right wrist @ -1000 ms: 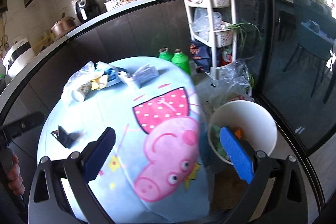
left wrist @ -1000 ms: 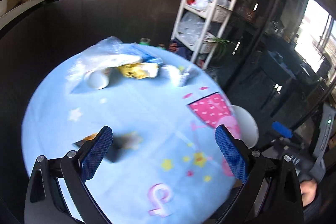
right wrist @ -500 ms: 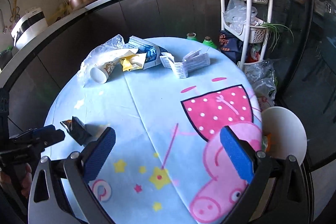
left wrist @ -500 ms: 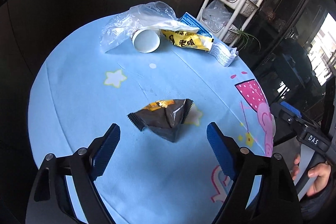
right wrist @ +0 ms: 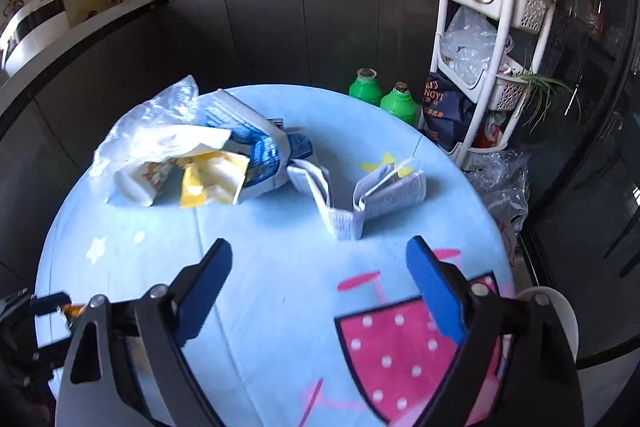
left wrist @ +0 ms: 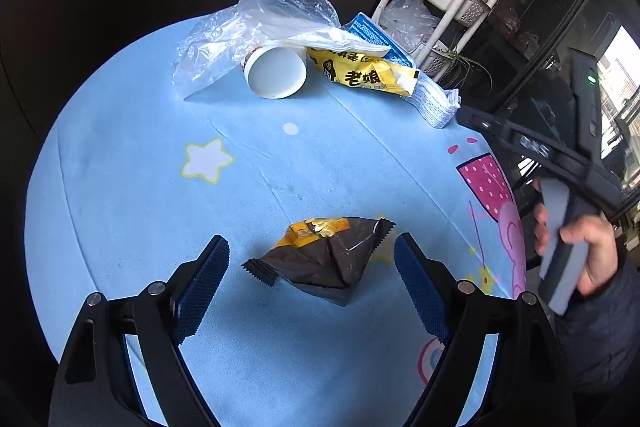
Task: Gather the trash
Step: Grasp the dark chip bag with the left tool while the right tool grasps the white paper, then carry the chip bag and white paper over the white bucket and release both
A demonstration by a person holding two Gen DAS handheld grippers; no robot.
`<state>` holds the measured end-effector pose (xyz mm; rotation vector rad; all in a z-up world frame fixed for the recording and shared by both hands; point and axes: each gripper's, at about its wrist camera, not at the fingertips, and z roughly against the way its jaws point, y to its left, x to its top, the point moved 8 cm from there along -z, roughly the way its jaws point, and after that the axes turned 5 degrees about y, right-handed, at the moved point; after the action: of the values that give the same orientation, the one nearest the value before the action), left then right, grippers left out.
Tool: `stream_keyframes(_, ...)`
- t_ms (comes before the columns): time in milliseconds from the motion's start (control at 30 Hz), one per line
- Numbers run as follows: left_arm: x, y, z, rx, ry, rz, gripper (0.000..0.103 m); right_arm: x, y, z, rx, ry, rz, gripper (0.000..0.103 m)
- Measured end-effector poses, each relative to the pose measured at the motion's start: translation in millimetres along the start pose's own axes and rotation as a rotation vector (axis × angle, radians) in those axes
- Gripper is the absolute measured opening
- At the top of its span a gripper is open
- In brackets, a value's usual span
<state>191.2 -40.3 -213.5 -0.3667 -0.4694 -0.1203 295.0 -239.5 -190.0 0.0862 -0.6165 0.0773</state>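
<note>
Tablecloth [left wrist: 140, 187] pale blue, star-printed; wrapper [left wrist: 320, 259] black, orange top; tongs' pads [left wrist: 202, 279] blue.

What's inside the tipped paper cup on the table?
The paper cup lies on its side, mouth toward the left camera: white interior, apparently empty. Its far end sits under the clear plastic bag, so that part is covered.

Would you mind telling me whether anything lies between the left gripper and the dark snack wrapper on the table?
Nothing visible does. The dark snack wrapper lies alone on the blue tablecloth, just ahead of the open left gripper, with bare cloth either side.
</note>
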Motion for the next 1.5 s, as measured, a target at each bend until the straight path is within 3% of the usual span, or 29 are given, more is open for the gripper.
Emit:
stream_keyframes(100, 1.0, 1.1, -1.7, -0.014, 0.008, -0.007, 0.076, 8.9, -4.2, -25.0, -0.023, 0.031, -0.022, 0.074)
stream_keyframes(167, 1.6, 0.7, -1.4, -0.029, 0.011, -0.010, 0.076, 12.2, -7.4, -36.3, -0.041, 0.043, -0.032, 0.073)
stream_keyframes(233, 1.7, 0.4, -1.7, -0.036, 0.015, -0.013, 0.073, 11.6, -10.5, -46.5, -0.040, 0.059, -0.052, 0.055)
stream_keyframes(267, 2.1, 1.5, -2.1, -0.040, 0.018, -0.011, 0.070, 10.0, -11.3, -49.9, -0.037, 0.069, -0.059, 0.029)
stream_keyframes(300, 2.7, 2.4, -2.6, -0.047, 0.022, -0.006, 0.068, 9.0, -11.6, -50.8, -0.036, 0.069, -0.061, 0.021)
stream_keyframes(467, 3.5, 3.8, -7.4, -0.056, 0.036, 0.001, 0.051, 1.0, -8.4, -34.2, -0.006, 0.020, -0.070, 0.017)
stream_keyframes(867, 0.2, -14.4, -6.2, -0.034, 0.042, -0.041, 0.031, -52.9, 7.2, 48.3, 0.071, -0.060, -0.104, 0.017)
stream_keyframes(1200, 4.6, -65.1, 22.4, -0.071, -0.013, -0.103, 0.026, -90.2, -15.0, 106.6, 0.085, -0.117, -0.163, 0.017)
stream_keyframes(1500, 24.9, -147.9, 22.4, -0.173, -0.017, -0.216, 0.026, -117.2, -76.8, 145.5, 0.031, -0.169, -0.269, 0.017)
